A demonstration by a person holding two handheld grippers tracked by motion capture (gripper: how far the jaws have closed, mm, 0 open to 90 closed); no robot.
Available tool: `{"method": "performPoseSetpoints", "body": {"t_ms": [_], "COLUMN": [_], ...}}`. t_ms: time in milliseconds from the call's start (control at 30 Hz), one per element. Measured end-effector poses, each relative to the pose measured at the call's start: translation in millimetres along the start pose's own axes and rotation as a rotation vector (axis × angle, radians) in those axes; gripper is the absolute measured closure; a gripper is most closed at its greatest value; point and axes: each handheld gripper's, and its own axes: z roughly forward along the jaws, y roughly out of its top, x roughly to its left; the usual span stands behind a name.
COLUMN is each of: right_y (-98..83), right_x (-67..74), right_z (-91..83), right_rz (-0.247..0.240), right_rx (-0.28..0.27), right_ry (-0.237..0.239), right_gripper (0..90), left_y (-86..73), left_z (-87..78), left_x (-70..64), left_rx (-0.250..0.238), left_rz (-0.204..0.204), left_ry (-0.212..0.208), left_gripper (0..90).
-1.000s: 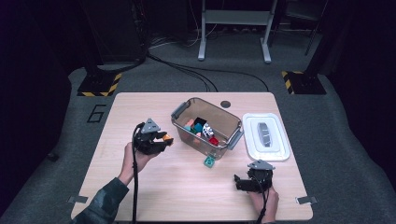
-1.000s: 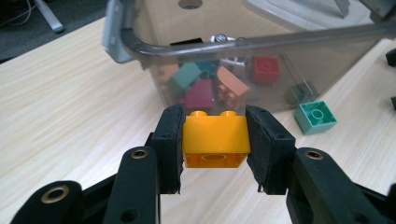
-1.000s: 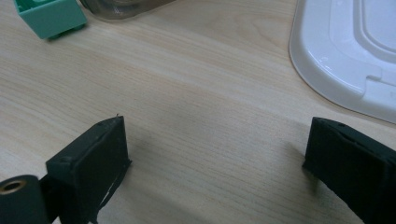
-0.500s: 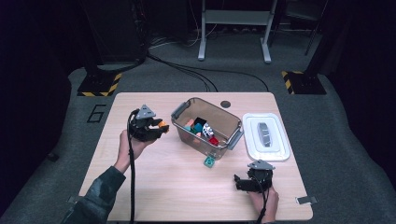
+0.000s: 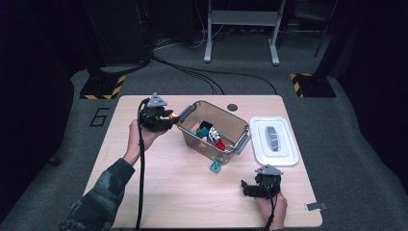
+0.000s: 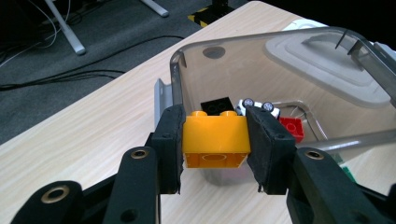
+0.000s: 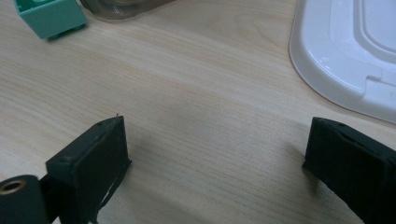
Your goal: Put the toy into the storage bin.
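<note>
Orange brick [image 6: 215,140] clamped in left gripper [image 6: 215,144] jaws at bin [image 5: 192,126] rim, undropped; teal brick [image 5: 215,166] left on table [image 5: 159,192]; right gripper [image 7: 215,163] jaws open, empty.

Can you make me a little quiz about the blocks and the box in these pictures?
1. What colour is the block pinched in the left gripper?
2. True or false: the white lid sits on top of the clear box.
3. Which block lies on the table just outside the box: A) green, B) purple, C) pink?

Key: 1. Orange. 2. False, the lid lies on the table beside the box. 3. A.
</note>
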Motion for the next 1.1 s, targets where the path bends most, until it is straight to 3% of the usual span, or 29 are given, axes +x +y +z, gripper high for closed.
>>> {"method": "performPoseSetpoints", "body": {"t_ms": [267, 600, 1100], "right_y": [0.0, 0.0, 0.0], "right_x": [0.1, 0.0, 0.0], "right_z": [0.0, 0.0, 0.0], "right_rz": [0.002, 0.001, 0.001], "right_rx": [-0.001, -0.001, 0.000], "right_ry": [0.000, 0.000, 0.001], "right_gripper": [4.9, 4.9, 4.9], "left_y": [10.5, 11.3, 3.8], "left_z": [21.9, 52.3, 64.9], "left_x": [-4.8, -16.2, -15.7], "left_rx": [0.045, 0.099, 0.198], "left_rz": [0.020, 0.008, -0.003], "left_ry": [-0.012, -0.048, -0.064], "left_gripper": [59.0, 59.0, 58.4]}}
